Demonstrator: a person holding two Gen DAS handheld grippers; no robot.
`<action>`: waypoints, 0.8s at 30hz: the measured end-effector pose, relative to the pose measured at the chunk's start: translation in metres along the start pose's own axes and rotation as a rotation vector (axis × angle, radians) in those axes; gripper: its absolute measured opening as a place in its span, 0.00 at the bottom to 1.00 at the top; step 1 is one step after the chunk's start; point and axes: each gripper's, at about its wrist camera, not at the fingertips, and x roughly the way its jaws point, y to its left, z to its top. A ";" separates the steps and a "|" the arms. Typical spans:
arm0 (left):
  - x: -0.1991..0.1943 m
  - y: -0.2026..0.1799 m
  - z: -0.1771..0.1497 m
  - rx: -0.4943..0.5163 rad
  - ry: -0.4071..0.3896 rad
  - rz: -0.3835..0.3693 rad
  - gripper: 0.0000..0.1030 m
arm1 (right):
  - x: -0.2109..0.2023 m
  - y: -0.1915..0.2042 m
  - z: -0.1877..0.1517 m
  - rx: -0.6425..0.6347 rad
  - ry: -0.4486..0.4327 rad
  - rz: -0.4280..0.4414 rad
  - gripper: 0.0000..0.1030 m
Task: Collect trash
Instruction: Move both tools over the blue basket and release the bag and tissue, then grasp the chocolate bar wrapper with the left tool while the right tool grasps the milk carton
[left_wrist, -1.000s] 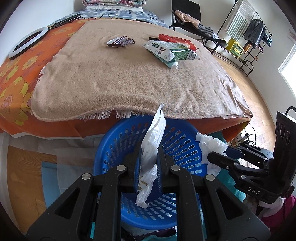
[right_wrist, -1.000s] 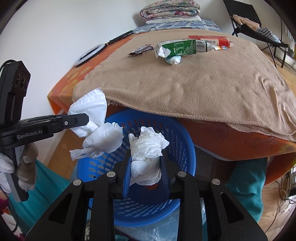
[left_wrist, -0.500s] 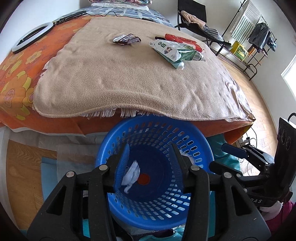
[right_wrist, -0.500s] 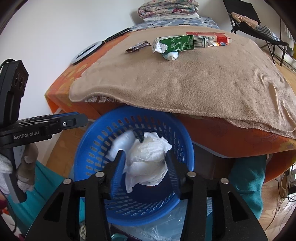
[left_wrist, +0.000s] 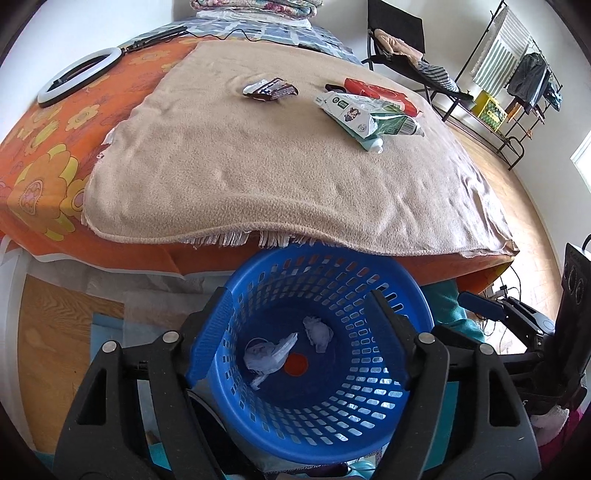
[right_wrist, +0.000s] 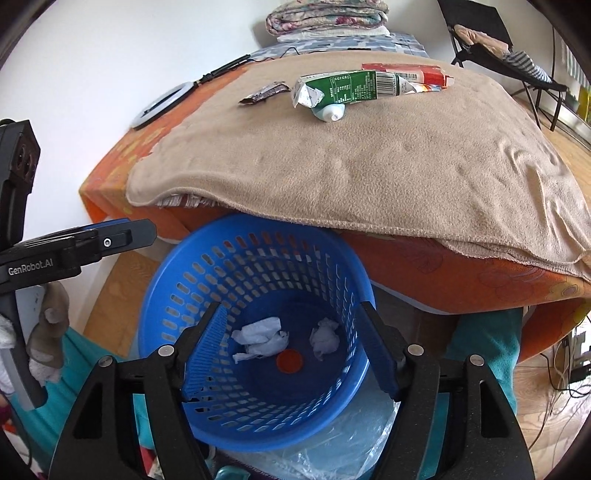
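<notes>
Above the blue basket (left_wrist: 317, 435), both the left gripper (left_wrist: 301, 328) and right gripper (right_wrist: 291, 343) hang wide open and empty, tissues (right_wrist: 260, 338) lying inside it, remaining carton (right_wrist: 351, 90) far ahead on the blanket (right_wrist: 369, 166), long axis crosswise, right gripper likely nearer.

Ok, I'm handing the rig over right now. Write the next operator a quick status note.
Left tongs: open, empty, over the blue basket.
Right tongs: open, empty, over the same basket.
Done: two crumpled tissues lie on the basket floor.
Left on the beige blanket: dark snack wrapper, green carton, white tube, red box.
</notes>
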 end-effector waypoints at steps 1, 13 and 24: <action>0.000 -0.001 0.002 0.004 0.000 0.000 0.74 | -0.001 -0.001 0.001 0.002 -0.005 -0.003 0.71; -0.013 -0.009 0.064 0.011 -0.043 -0.025 0.74 | -0.018 -0.034 0.046 0.085 -0.116 -0.008 0.74; 0.009 0.002 0.127 0.030 -0.071 0.011 0.74 | -0.023 -0.066 0.101 0.169 -0.219 -0.014 0.77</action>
